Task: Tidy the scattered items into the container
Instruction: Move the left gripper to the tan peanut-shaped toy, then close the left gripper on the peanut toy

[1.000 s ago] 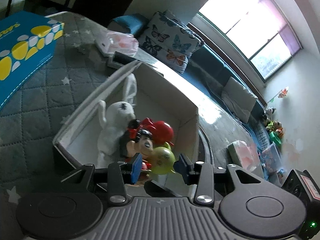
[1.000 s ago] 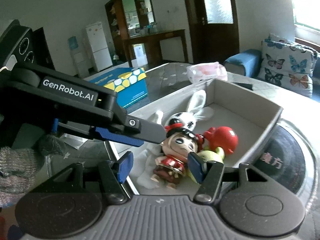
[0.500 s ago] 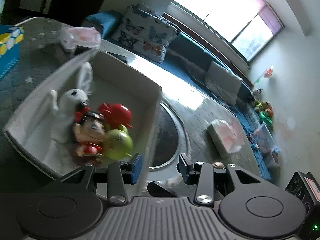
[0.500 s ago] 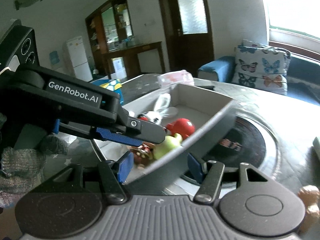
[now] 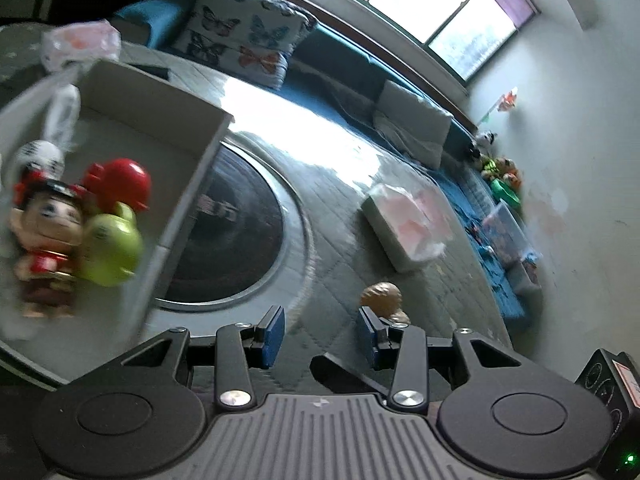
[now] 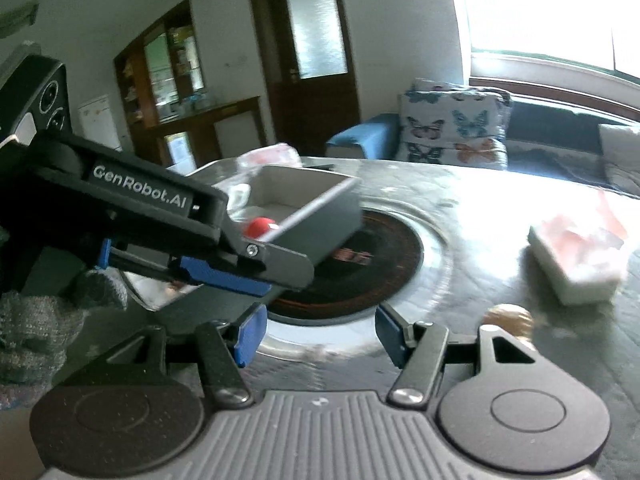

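L wrist view: left tool [image 5: 320, 332] jaws apart, nothing btwn them, over quilted counter [image 5: 332, 216]. Grey box [image 5: 188, 184] at far left holds doll figure [image 5: 48, 236], green toy [image 5: 112, 248], red toy [image 5: 120, 188], white rabbit plush [image 5: 44, 152], all bunched together. Small brown toy [image 5: 382, 296] loose on counter, just beyond the right pad, apart from box. R wrist view: right tool [image 6: 318, 332] jaws also apart, empty; box [image 6: 320, 208] seen side-on, only red toy [image 6: 260, 226] peeks over the rim, the rest hidden behind left tool [image 6: 224, 276]. Gloved hand [image 6: 44, 320] shows only here. Brown toy [image 6: 508, 318] partly behind tool body. Tissue pack [image 6: 580, 256] in both views.
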`<state>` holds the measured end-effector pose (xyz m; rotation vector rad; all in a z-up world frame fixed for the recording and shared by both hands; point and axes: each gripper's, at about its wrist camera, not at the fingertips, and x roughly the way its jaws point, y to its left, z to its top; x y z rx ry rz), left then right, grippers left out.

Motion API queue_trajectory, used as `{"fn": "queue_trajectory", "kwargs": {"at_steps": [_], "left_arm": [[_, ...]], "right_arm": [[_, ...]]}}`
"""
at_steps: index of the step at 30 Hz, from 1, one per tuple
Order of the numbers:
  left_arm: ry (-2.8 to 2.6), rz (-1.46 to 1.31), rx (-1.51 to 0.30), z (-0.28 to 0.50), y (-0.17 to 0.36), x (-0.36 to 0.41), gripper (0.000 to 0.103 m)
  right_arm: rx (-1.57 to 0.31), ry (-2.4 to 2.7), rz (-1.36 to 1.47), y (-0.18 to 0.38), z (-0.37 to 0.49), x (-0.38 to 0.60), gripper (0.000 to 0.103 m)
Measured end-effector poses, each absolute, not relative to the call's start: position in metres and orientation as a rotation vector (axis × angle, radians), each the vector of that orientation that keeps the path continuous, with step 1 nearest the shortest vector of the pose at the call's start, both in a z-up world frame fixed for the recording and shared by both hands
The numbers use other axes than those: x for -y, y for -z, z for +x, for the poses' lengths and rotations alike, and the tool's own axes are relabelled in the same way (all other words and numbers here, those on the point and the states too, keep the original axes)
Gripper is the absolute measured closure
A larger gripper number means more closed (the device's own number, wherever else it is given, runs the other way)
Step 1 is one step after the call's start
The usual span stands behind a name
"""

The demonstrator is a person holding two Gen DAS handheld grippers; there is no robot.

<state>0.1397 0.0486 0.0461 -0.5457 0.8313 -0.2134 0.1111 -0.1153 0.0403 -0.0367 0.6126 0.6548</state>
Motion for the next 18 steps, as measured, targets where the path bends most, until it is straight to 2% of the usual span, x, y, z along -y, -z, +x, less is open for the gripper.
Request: {"fn": "queue_trajectory", "kwargs": {"at_steps": [18], "left_arm": [[0.290,-0.584,-0.934,0.203,-0.013,0.012,0.060]], "right_arm": [[-0.652,-0.443,0.028,-0.010,0.154,0.188,0.041]]}}
